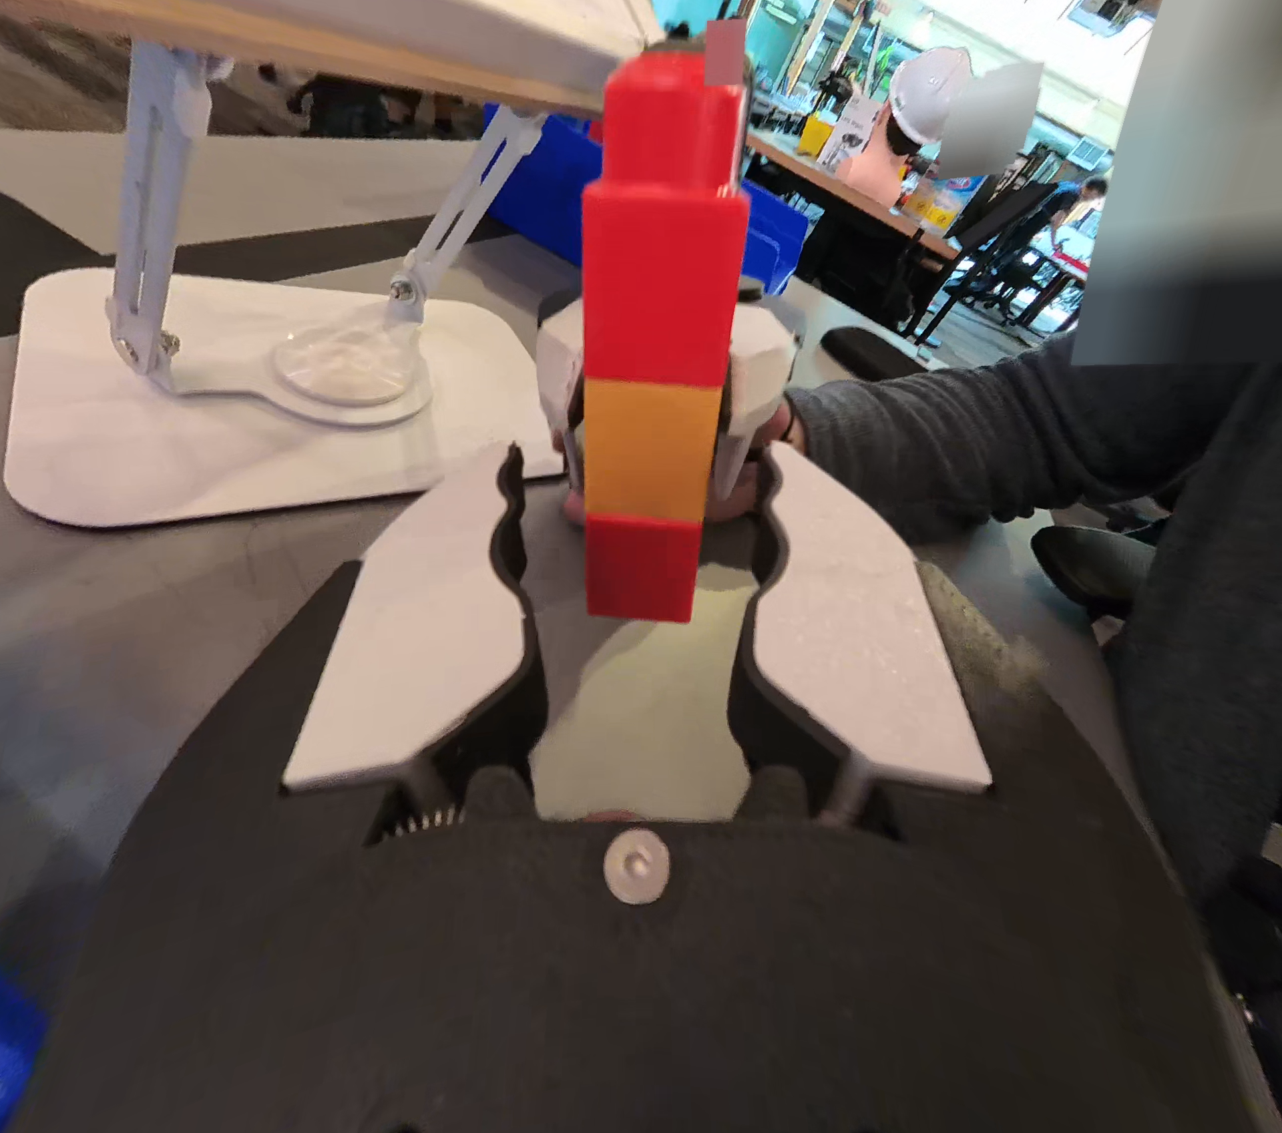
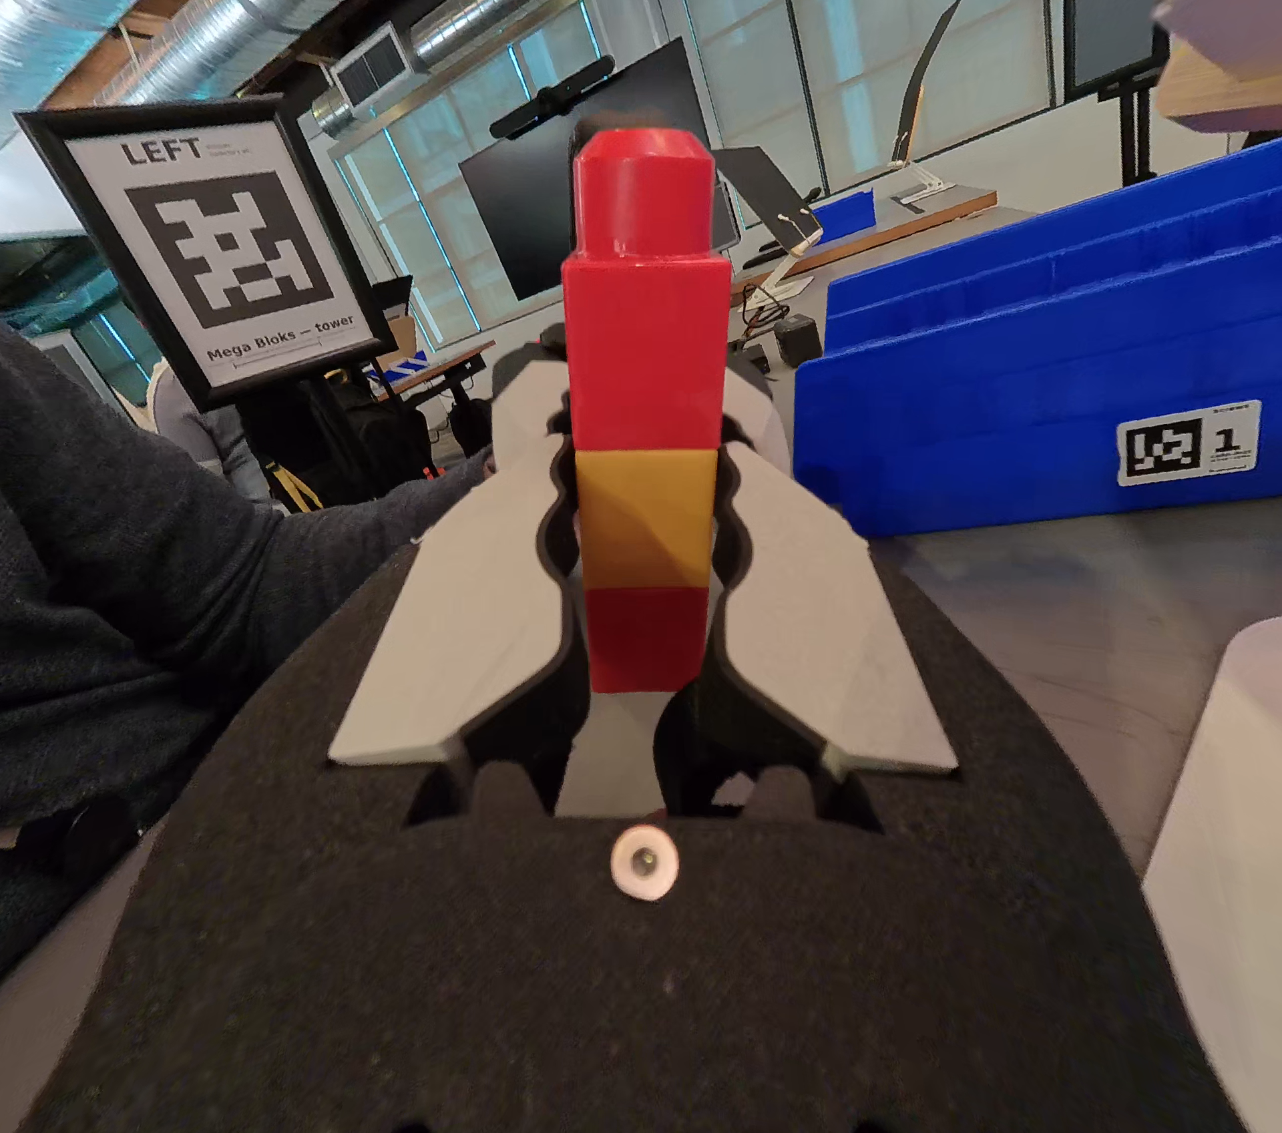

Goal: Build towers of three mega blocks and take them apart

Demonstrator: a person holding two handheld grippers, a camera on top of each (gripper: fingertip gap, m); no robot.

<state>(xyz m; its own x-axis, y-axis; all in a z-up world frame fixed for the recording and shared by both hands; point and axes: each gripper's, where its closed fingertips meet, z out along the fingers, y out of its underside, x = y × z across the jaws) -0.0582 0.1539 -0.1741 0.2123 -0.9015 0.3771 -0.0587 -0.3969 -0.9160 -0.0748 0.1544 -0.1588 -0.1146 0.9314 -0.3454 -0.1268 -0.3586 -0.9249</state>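
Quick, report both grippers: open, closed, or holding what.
Left gripper: open, jaws clear of the tower, holding nothing.
Right gripper: closed on the tower at its orange block.

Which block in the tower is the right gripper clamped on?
The orange middle block, between the two red blocks; the right gripper pinches it.

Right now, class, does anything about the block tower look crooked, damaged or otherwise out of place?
Nothing stands out. The tower has its three blocks seated flush in a straight column. The right hand-held gripper is closed on the orange block; the left hand-held gripper is open around the tower.
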